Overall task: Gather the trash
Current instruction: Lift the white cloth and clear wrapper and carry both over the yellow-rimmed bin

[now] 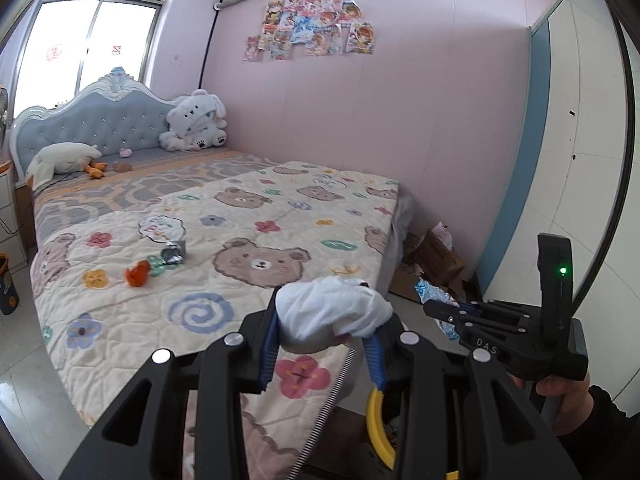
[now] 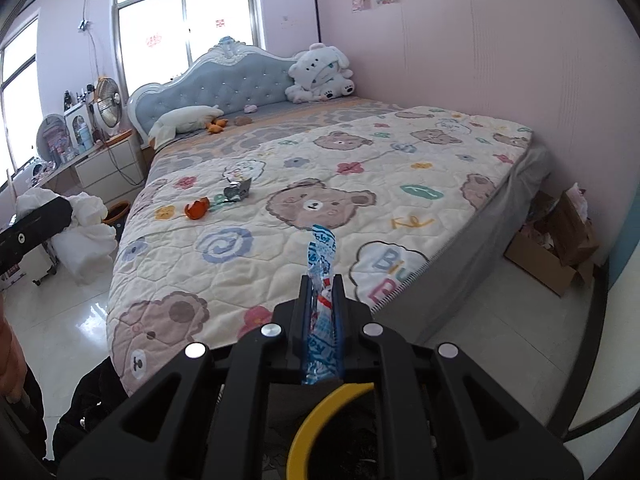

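My left tongs [image 1: 326,338] are part open and clamped on a white tissue wad [image 1: 332,312], the blue pads pressing its sides. My right tongs [image 2: 322,312] are closed tight on a blue-and-white wrapper [image 2: 320,264], which sticks up past the fingertips. Both are held over the foot end of the bed [image 2: 460,280] (bear-print quilt). Still lying on the quilt, toward the bed's left edge about midway along its length: an orange peel [image 2: 197,208] and, just beside it, a crumpled foil scrap [image 2: 237,191]; whether the two touch I cannot tell. In the left view my right tongs [image 1: 436,307] show from the side, the wrapper [image 1: 430,290] at their tip. A cardboard box [image 2: 552,256] sits on the floor at the bed's far foot corner, against the wall.
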### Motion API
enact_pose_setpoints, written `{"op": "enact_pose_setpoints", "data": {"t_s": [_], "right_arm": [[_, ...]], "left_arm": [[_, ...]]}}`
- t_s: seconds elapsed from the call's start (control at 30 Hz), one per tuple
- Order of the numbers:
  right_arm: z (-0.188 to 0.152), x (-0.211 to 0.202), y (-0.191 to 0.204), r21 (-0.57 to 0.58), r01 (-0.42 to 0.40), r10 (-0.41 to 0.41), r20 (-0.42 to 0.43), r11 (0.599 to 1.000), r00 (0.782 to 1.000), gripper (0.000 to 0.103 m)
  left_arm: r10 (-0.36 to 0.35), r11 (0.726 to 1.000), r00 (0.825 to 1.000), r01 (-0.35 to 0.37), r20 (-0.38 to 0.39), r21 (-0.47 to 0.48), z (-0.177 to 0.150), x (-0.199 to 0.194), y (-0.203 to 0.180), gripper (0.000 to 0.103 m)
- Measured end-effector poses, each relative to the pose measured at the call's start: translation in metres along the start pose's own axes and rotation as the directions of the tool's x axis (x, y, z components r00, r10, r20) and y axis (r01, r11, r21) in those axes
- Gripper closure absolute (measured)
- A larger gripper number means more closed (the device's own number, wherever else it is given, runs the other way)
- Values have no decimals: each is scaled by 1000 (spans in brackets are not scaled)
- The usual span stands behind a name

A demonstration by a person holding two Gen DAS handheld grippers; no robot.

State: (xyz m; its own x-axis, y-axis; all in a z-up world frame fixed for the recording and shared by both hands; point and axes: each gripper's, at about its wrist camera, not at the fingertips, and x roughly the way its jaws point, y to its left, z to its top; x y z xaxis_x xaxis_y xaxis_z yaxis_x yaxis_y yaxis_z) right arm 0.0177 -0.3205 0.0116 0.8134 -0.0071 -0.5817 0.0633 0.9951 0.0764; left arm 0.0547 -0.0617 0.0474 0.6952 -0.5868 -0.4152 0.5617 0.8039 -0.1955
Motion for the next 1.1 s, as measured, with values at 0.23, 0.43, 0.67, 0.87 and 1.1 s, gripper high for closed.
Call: {"op": "enact_pose_setpoints", "data": {"t_s": [0.23, 0.43, 0.67, 0.87, 1.1], "right_arm": [[-18, -15, -34, 53, 49, -47, -31, 997, 998, 94], [-39, -21, -59, 102, 63, -57, -62, 993, 996, 93], [-57, -19, -77, 130, 62, -50, -94, 990, 994, 93], [-65, -18, -89, 159, 67, -51, -98, 985, 994, 93], [-73, -20, -103, 205, 72, -52, -98, 976, 994, 93]], "left_arm": [[-74, 997, 992, 76, -104, 20, -17, 30, -32, 69], [-137, 988, 971, 147, -195, 36, -38, 59, -61, 69], [-187, 979, 939, 201, -288, 19, -57, 91, -75, 69], [-209, 969, 908, 243, -362, 50, -79, 107, -95, 69], [-244, 960, 864, 281, -441, 18, -96, 126, -104, 68]]}}
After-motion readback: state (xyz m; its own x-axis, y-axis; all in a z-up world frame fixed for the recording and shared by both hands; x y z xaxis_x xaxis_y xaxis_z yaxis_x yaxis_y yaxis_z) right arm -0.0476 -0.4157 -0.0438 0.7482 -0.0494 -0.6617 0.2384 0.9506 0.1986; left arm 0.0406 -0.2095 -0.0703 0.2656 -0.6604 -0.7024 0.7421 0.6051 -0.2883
